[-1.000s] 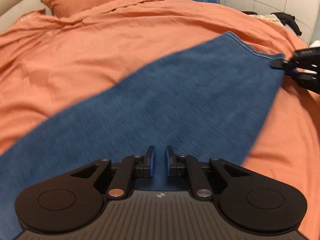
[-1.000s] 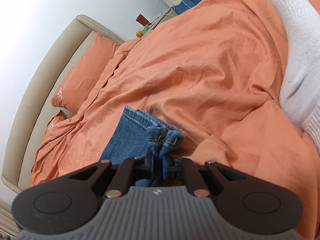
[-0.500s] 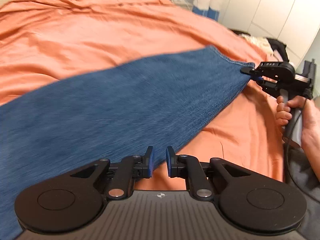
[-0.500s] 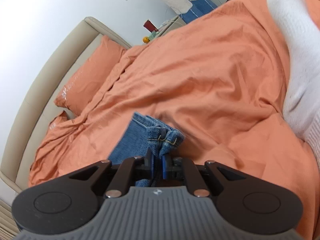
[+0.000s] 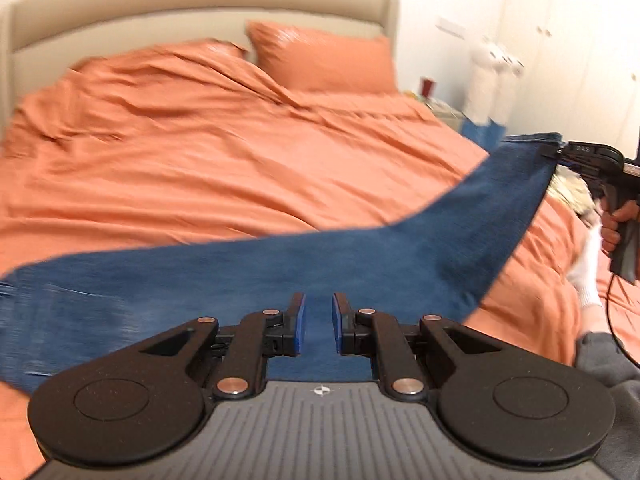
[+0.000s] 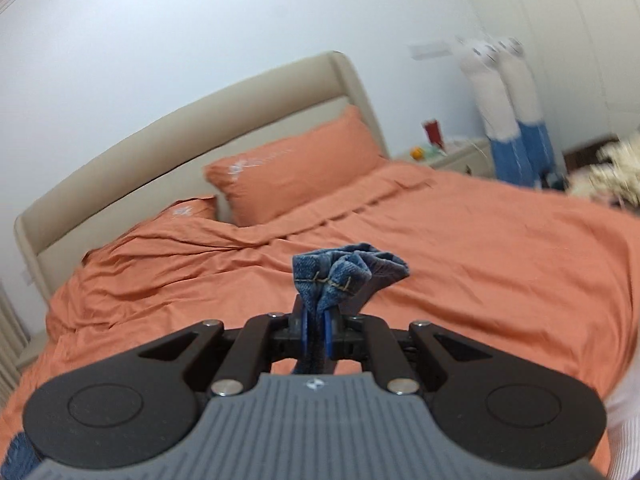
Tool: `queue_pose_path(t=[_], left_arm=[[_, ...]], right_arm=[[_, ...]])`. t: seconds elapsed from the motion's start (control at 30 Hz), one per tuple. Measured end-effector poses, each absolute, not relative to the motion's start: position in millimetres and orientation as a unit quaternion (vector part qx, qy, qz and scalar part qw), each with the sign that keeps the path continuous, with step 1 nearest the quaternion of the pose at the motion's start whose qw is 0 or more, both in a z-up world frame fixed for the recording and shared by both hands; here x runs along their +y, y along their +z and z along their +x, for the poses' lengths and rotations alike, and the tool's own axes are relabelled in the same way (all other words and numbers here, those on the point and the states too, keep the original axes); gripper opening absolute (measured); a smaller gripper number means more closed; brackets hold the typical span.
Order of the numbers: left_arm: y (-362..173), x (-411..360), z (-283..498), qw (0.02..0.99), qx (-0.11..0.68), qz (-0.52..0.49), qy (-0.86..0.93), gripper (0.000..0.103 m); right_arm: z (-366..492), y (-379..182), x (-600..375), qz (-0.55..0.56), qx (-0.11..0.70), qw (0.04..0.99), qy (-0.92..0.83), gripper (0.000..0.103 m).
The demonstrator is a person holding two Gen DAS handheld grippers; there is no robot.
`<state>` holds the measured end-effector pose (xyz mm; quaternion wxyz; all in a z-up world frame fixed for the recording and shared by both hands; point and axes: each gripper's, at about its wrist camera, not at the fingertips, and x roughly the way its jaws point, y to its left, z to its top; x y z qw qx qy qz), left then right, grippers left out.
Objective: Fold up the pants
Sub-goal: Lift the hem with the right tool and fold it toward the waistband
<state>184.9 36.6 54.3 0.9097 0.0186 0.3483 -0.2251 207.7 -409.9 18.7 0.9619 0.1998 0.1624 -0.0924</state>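
**Inspector:** Which step was in hand, and where were the pants?

**Operator:** I was mid-lift. My right gripper (image 6: 316, 322) was pinched tight on a bunched hem end of the pants (image 6: 348, 270), the denim sprouting from between the fingers toward twelve o'clock in the right wrist view. In the left wrist view that same gripper (image 5: 554, 152) sat at about two o'clock, holding the corner up. From it the pants (image 5: 360, 256) ran down in a sagging band toward nine o'clock, above the orange duvet (image 5: 200, 168).

**Inspector:** And your left gripper?

**Operator:** The left gripper (image 5: 319, 322) was spread apart and held nothing; the denim lay just past its fingertips at twelve o'clock. Whether the fingertips touched the cloth, I could not tell.

**Inspector:** What did the next move call for?

**Operator:** In my judgement, closing the left gripper on the near edge, then carrying the hem end across to the far end of the garment. The slack middle risked folding crooked.

**Inspector:** What differed from a second before?

**Operator:** The hem had been low over the duvet; it now stood raised, with the headboard (image 6: 180, 148) and pillow (image 6: 296, 168) in view behind it. The denim had stretched flatter across the bed and now hung in a curve. Both grips were unchanged.
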Motion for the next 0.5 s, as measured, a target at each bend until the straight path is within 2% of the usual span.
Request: queue_pose_path(t=[0.23,0.33,0.37,0.5], left_arm=[[118.0,120.4,169.3,0.941,0.293,0.026,-0.164,0.016],[148.9,149.2,165.6,0.953,0.271,0.037,-0.132,0.018],[155.7,158.3,166.2,0.954,0.27,0.035,-0.124,0.023],[147.5,176.9,172.0,0.952,0.285,0.031,-0.106,0.025]], right_arm=[[226.1,62.4,-298.3,0.103,0.168,0.98,-0.034,0.003],[235.0,58.3,-253.3,0.086,0.18,0.98,-0.004,0.003],[238.0,53.5,-238.4,0.083,0.185,0.979,0.005,0.003],[243.0,22.7,-178.7,0.074,0.212,0.974,0.043,0.003]])
